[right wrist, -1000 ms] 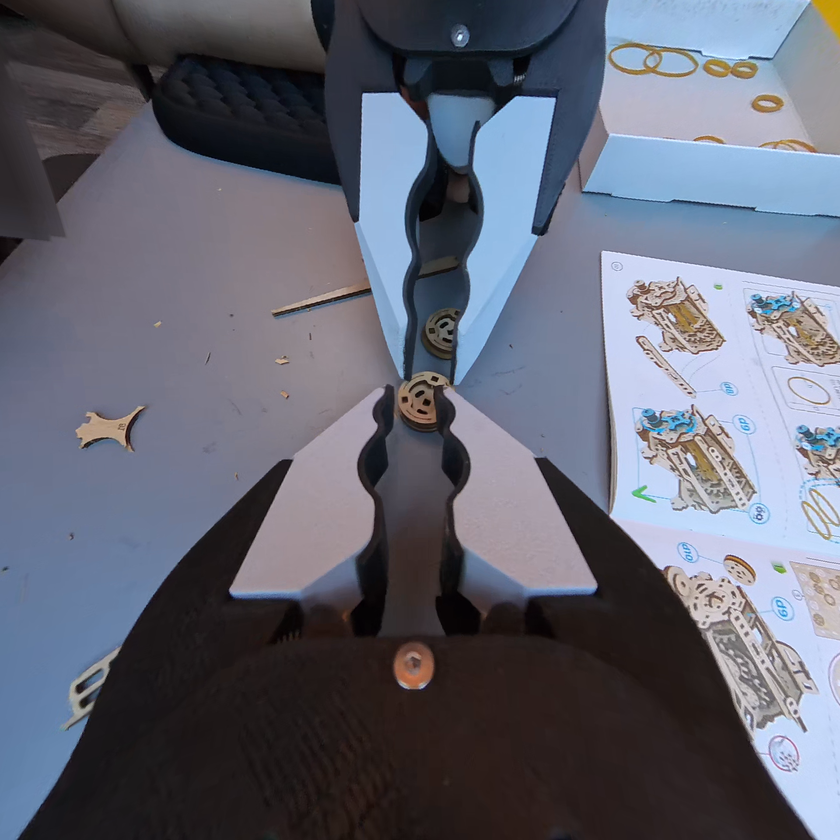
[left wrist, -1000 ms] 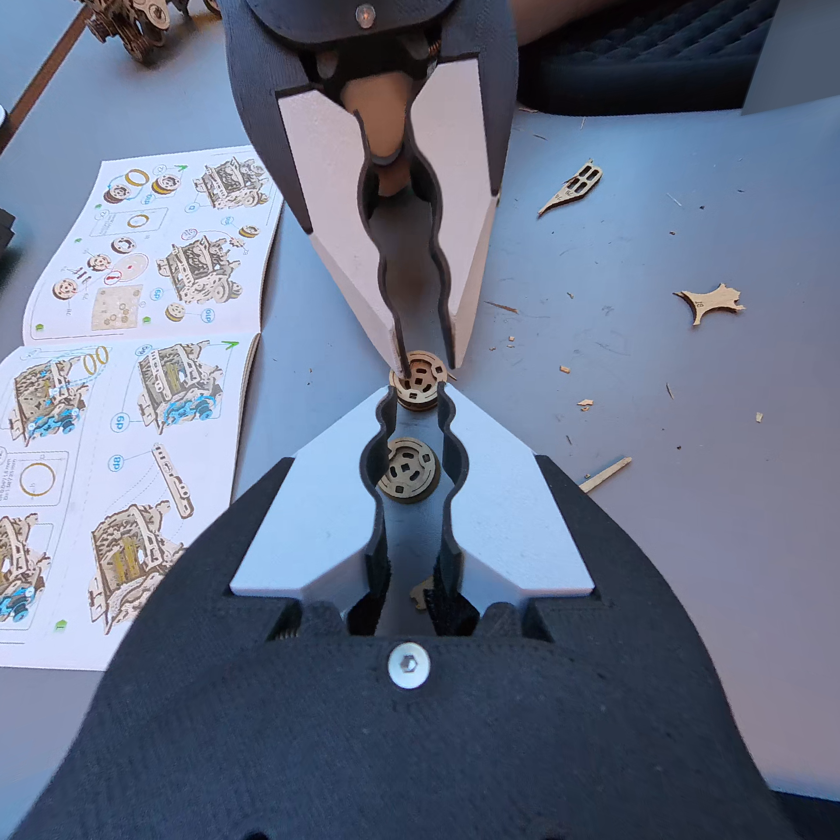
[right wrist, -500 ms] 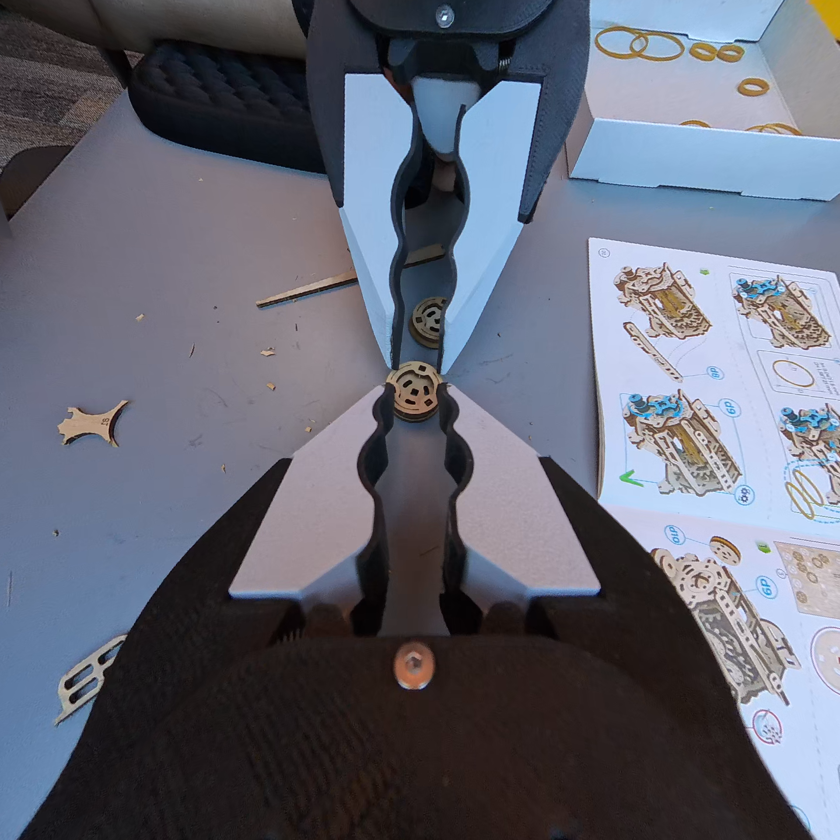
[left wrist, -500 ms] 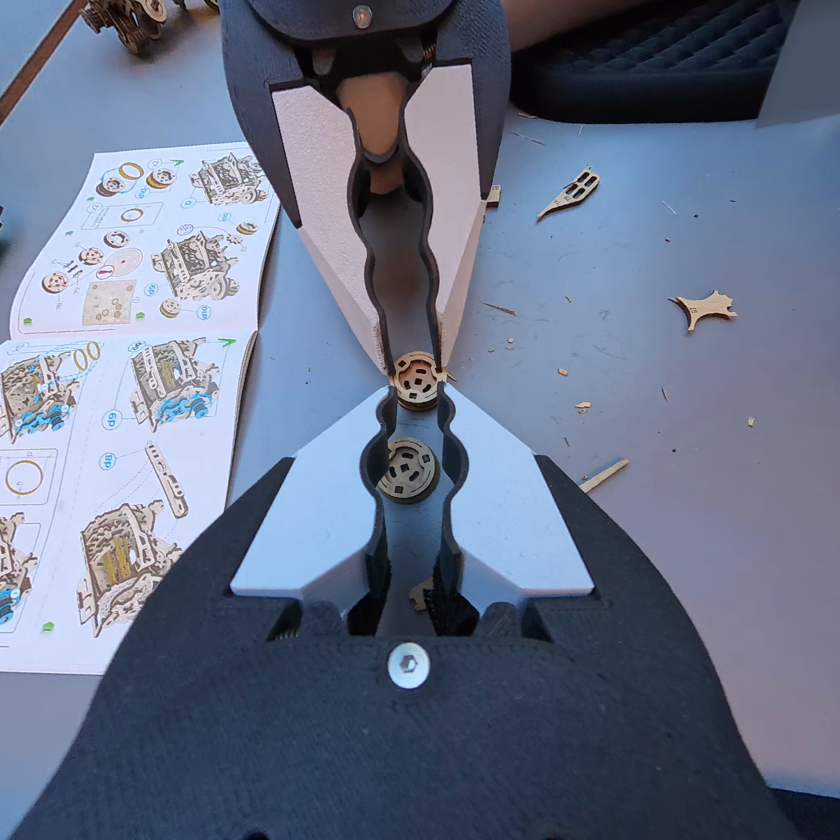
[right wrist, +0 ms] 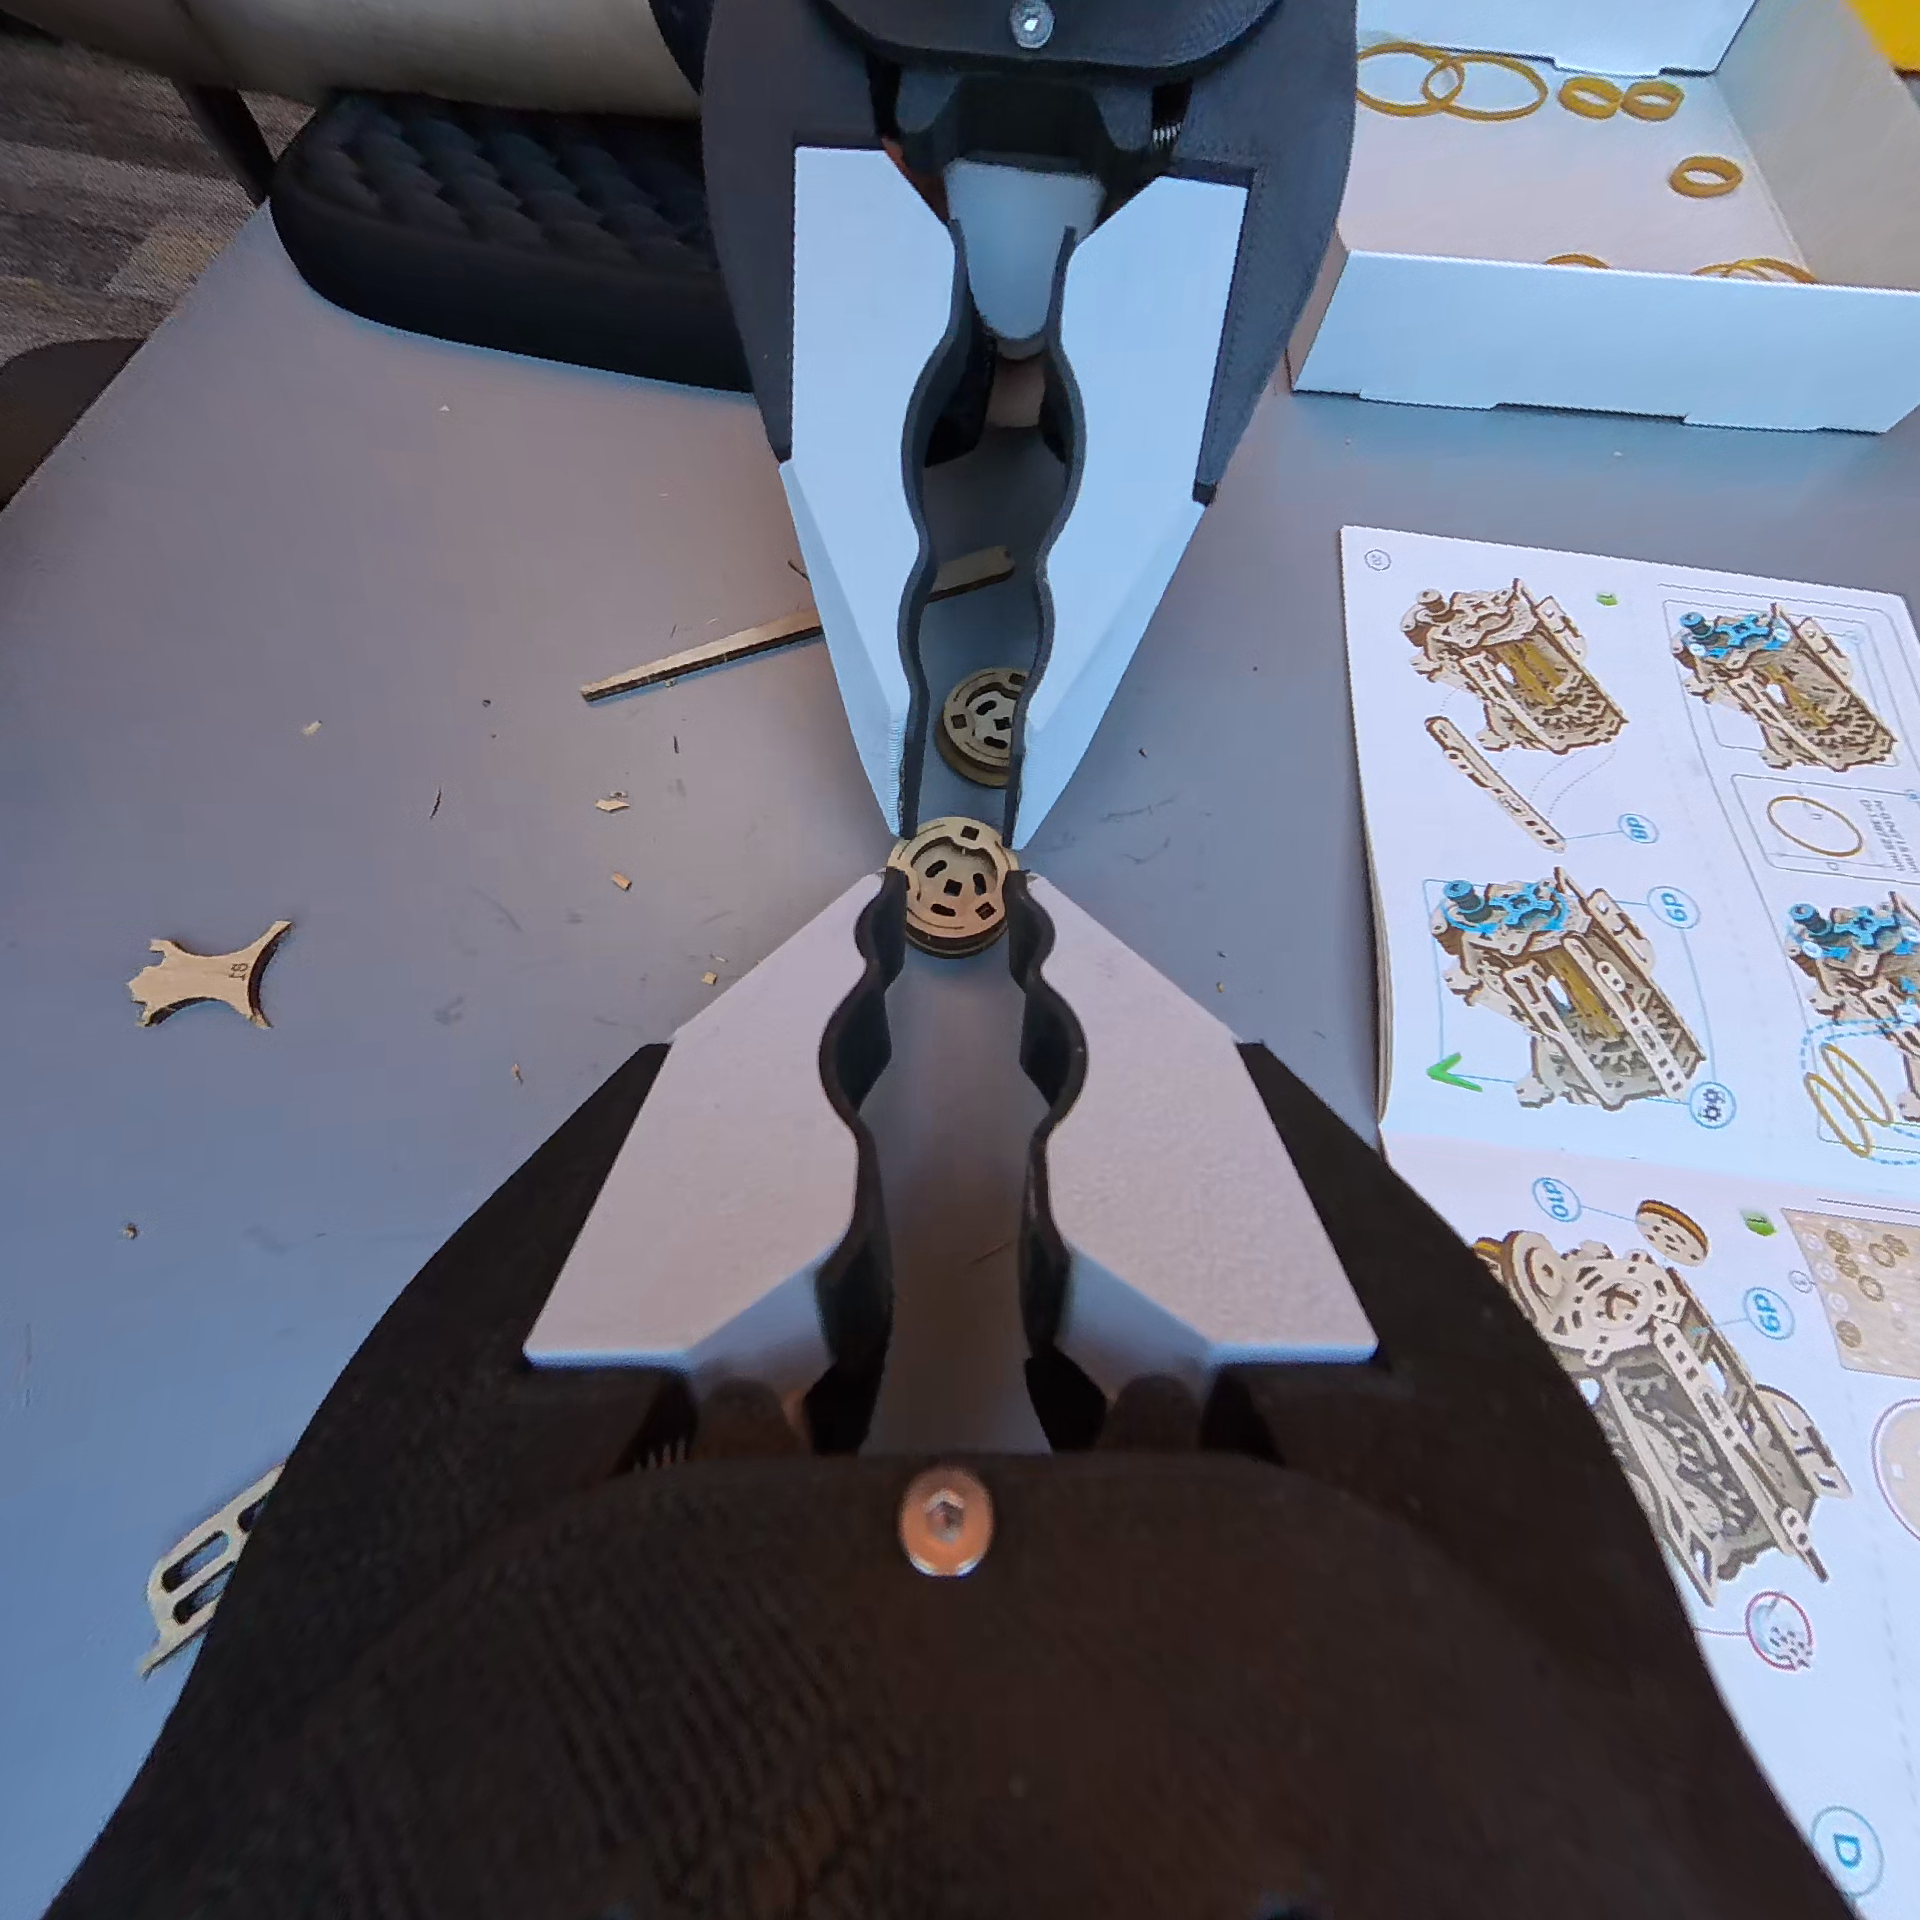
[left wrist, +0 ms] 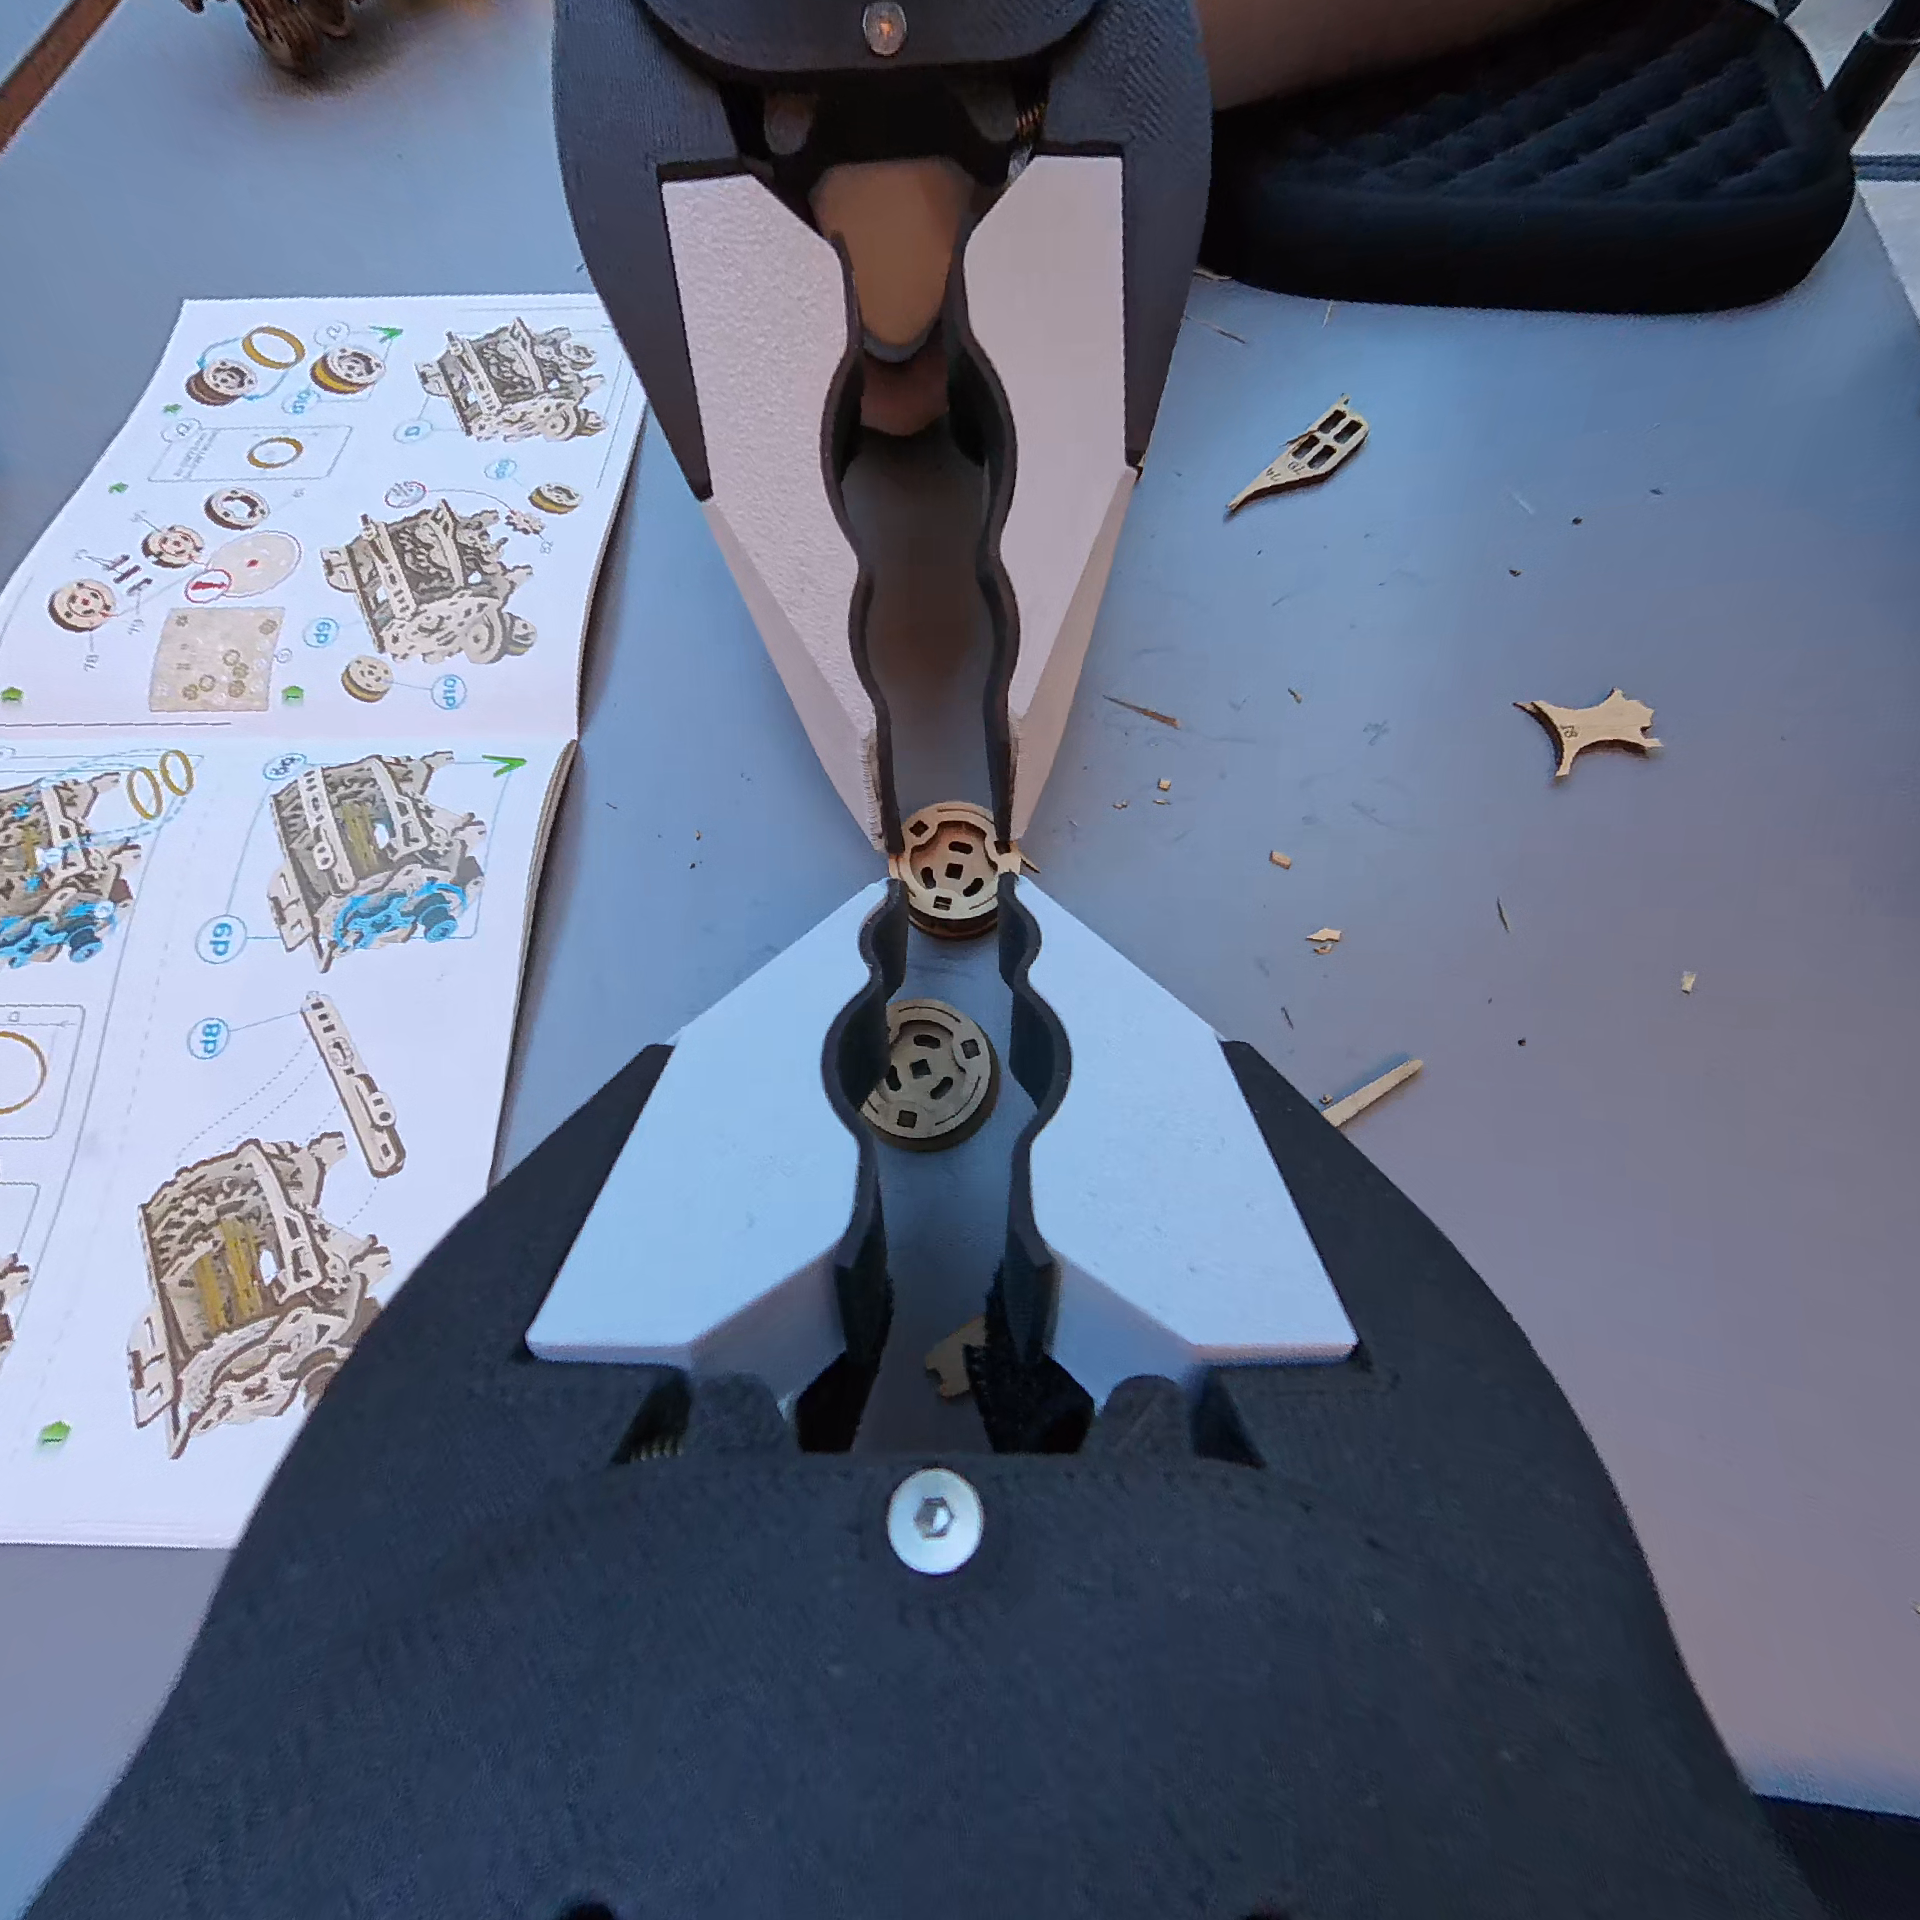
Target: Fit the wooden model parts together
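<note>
A small round wooden wheel made of stacked slotted discs is held just above the grey table. My left gripper is shut on its near side. My right gripper faces it from the far side and is shut on the same wheel. In the right wrist view the wheel sits between my right gripper tips, with the left gripper tips touching it from behind. A second slotted wooden disc lies flat on the table under the left fingers; it also shows in the right wrist view.
An open instruction booklet lies beside the grippers, also in the right wrist view. A white box holds yellow rings. Wood offcuts lie around: a star-shaped scrap, a pointed lattice piece, a thin strip. A black cushion is at the table's edge. Both grippers' tips are close together, under 4 cm apart.
Both grippers have stayed closed on the wheel. The wheel has tipped from slanted to nearly flat, its face turned upward, and the pair has shifted slightly over the table.
</note>
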### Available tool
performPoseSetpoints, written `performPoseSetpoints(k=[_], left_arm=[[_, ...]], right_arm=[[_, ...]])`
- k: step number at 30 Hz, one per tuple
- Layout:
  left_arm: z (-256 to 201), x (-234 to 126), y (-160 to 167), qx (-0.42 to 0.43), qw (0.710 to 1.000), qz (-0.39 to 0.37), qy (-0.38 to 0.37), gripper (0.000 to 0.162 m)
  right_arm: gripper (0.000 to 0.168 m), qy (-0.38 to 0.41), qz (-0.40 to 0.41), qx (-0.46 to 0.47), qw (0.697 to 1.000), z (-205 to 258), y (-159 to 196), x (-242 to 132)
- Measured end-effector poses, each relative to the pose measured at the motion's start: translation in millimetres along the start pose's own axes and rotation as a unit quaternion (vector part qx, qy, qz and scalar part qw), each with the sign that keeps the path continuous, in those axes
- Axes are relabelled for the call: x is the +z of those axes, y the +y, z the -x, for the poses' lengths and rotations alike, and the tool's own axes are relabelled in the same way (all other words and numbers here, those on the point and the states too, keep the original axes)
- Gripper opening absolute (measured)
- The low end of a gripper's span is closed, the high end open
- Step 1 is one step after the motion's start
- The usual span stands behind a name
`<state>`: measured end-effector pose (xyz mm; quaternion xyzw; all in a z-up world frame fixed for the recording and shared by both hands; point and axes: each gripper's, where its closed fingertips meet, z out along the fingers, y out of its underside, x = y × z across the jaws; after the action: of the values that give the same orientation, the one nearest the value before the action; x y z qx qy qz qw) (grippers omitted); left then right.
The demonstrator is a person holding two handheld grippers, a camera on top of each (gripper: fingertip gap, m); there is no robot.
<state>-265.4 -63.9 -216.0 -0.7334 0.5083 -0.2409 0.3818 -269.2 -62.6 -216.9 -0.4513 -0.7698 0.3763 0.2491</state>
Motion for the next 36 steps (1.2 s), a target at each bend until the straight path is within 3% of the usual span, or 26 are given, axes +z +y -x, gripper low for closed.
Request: performPoseSetpoints(k=[13, 33, 34, 36], left_arm=[[0, 0, 1, -0.025, 0.999, 0.004, 0.032, 0.015], [-2, 1, 0, 0.003, 1.0, 0.007, 0.014, 0.014], [-2, 0, 0, 0.002, 1.0, 0.007, 0.015, 0.003], [-4, 1, 2, -0.002, 1.0, 0.01, 0.023, 0.0]], right_arm=[[0.021, -0.016, 0.001, 0.023, 1.0, 0, 2, 1], [0.015, -0.015, -0.029, 0.022, 0.999, -2, -8, -5], [0.012, -0.017, -0.018, 0.015, 1.0, 0, -5, -3], [0.012, -0.008, -0.006, 0.006, 1.0, -1, -3, 0]])
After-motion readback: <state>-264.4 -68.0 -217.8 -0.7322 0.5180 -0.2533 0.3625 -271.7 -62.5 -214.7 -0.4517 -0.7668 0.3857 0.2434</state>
